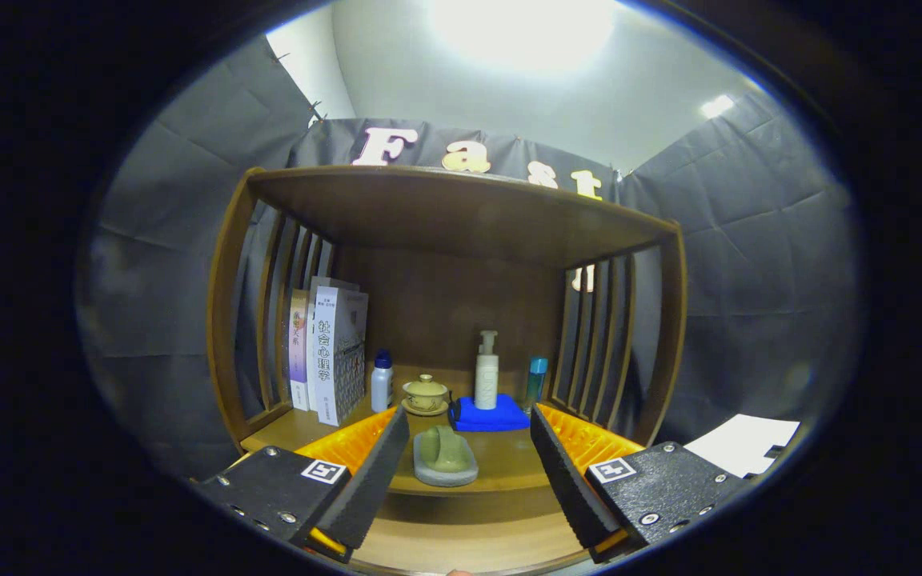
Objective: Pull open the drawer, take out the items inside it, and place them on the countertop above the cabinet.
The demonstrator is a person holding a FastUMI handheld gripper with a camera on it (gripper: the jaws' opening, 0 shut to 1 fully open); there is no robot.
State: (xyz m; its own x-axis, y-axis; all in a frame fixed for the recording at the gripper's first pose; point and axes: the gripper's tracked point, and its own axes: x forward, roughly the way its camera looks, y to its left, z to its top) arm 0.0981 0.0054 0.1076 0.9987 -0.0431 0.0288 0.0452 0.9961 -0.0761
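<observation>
Tongs (469, 456) spread wide, holding nothing, touching nothing; green object on grey dish (445, 456) between the fingers, on countertop (509, 464)

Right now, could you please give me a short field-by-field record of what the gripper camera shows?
gripper: gripper, fingers spread wide, holding nothing
between fingers: green item on grey tray
beyond fingers: blue cloth under white pump bottle
countertop: lidded cup, white bottle with blue cap, teal bottle
left side: books, upright
surface: wooden countertop
</observation>
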